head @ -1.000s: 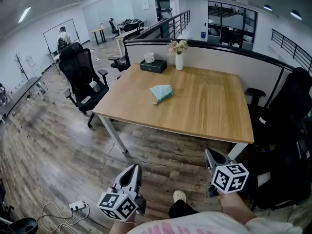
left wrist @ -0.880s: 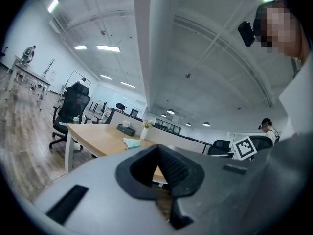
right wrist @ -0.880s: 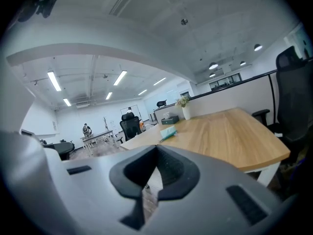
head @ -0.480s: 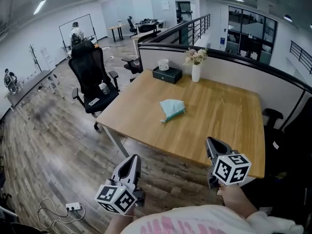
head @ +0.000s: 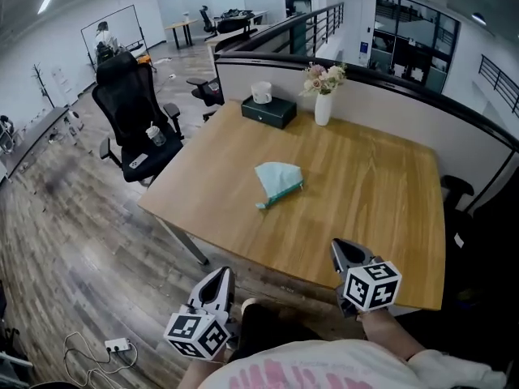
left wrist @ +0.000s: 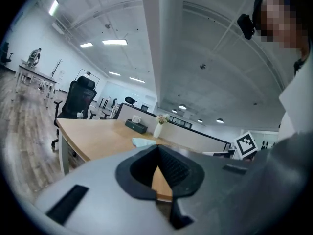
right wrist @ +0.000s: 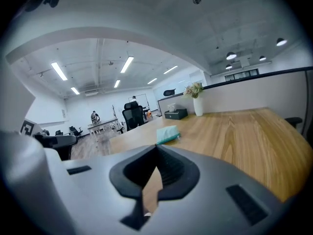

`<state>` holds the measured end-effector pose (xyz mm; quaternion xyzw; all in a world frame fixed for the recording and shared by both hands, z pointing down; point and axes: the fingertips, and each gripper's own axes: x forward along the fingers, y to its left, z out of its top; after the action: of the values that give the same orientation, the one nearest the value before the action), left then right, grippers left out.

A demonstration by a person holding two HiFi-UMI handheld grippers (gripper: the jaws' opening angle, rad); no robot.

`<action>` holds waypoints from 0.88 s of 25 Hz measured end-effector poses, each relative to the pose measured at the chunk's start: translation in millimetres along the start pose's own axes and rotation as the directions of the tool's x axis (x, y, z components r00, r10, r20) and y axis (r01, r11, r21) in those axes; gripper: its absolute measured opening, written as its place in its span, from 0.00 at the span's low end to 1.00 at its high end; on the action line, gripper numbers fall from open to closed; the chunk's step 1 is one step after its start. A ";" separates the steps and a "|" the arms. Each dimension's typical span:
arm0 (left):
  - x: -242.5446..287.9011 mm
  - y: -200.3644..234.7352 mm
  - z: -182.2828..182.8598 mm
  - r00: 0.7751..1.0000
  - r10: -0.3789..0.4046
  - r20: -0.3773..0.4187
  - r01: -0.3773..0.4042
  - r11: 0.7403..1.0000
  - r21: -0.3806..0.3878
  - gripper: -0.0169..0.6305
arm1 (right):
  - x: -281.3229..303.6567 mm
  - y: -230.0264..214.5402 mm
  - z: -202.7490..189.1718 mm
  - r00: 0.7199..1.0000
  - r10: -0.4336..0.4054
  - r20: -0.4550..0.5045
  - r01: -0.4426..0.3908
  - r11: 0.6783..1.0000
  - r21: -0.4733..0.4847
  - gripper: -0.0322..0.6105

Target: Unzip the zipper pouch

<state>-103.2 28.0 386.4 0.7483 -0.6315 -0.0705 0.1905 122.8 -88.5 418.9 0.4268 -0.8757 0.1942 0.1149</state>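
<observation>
The zipper pouch (head: 278,181) is pale teal and lies flat on the wooden table (head: 381,185), a little left of the middle, with one narrow corner pointing toward the near left edge. Nothing touches it. It is too small in view to tell whether its zip is done up.

My right gripper (head: 341,248) hangs over the near edge of the table, to the right of the pouch and well apart from it. Its jaws are clenched together with nothing between them. My left gripper (head: 220,277) is off the table, over the plank floor (head: 73,233) near the front left side. Its jaws are pressed together too, and they are empty.

At the far side of the table, beyond the pouch, a dark tissue box (head: 268,112) and a white vase of flowers (head: 323,104) stand near the partition. A black office chair (head: 130,116) stands left of the table. A power strip (head: 115,345) lies on the floor at the near left.
</observation>
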 end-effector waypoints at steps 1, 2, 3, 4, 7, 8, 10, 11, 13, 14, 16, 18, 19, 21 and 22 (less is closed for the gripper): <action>10.6 6.4 -3.1 1.000 0.001 -0.006 -0.001 1.000 0.001 0.03 | 10.2 -5.7 -4.3 1.000 -0.003 -0.010 0.003 1.000 -0.001 0.05; 21.3 13.0 -4.1 1.000 0.001 -0.005 -0.001 1.000 0.005 0.03 | 20.7 -11.3 -7.0 1.000 -0.005 -0.016 0.005 1.000 -0.003 0.05; 32.8 20.1 -3.3 1.000 0.000 0.000 0.000 1.000 0.011 0.03 | 32.0 -16.3 -7.8 1.000 -0.007 -0.017 0.007 1.000 -0.009 0.05; 45.3 27.4 -1.5 1.000 -0.005 0.003 0.005 1.000 0.017 0.03 | 43.9 -20.8 -7.0 1.000 -0.008 -0.017 0.007 1.000 -0.018 0.05; 86.8 49.4 6.0 0.999 -0.034 -0.010 0.034 0.999 0.030 0.03 | 80.4 -34.7 0.1 0.999 -0.030 -0.027 0.028 0.998 -0.057 0.05; 101.2 56.5 10.1 0.999 -0.047 -0.019 0.048 0.998 0.031 0.03 | 93.0 -39.8 3.4 0.998 -0.044 -0.036 0.041 0.997 -0.064 0.05; 129.1 68.9 21.8 0.996 -0.084 -0.037 0.085 0.996 0.034 0.03 | 118.7 -49.2 11.5 0.996 -0.069 -0.058 0.064 0.995 -0.080 0.05; 142.6 73.9 28.2 0.993 -0.106 -0.045 0.108 0.993 0.040 0.03 | 131.6 -53.8 16.1 0.994 -0.078 -0.070 0.072 0.993 -0.094 0.05; 168.6 82.7 38.6 0.987 -0.147 -0.063 0.151 0.987 0.052 0.03 | 156.5 -65.3 24.3 0.990 -0.098 -0.101 0.083 0.986 -0.142 0.05; 180.6 87.5 42.8 0.984 -0.164 -0.072 0.168 0.984 0.055 0.03 | 168.1 -71.5 27.6 0.987 -0.107 -0.122 0.086 0.982 -0.170 0.05; 202.5 98.3 50.7 0.978 -0.189 -0.087 0.195 0.979 0.057 0.03 | 190.4 -81.0 34.1 0.980 -0.112 -0.166 0.073 0.971 -0.226 0.05; 222.2 108.8 56.9 0.972 -0.212 -0.098 0.219 0.974 0.062 0.03 | 211.6 -87.6 39.8 0.972 -0.106 -0.210 0.044 0.959 -0.280 0.05; 230.8 113.8 58.4 0.970 -0.222 -0.103 0.229 0.971 0.064 0.03 | 221.0 -90.6 41.5 0.967 -0.104 -0.232 0.029 0.951 -0.307 0.05; 245.2 124.0 58.7 0.966 -0.233 -0.115 0.241 0.969 0.061 0.03 | 237.2 -96.1 42.8 0.956 -0.106 -0.274 -0.002 0.931 -0.365 0.05; 251.4 129.1 57.6 0.964 -0.235 -0.123 0.243 0.968 0.054 0.03 | 244.5 -98.4 42.1 0.949 -0.106 -0.298 -0.021 0.919 -0.394 0.05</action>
<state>-193.4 -244.4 415.7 0.8280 -0.5265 -0.0277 0.1910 50.3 -334.0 494.6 0.3782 -0.8577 0.0776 0.3396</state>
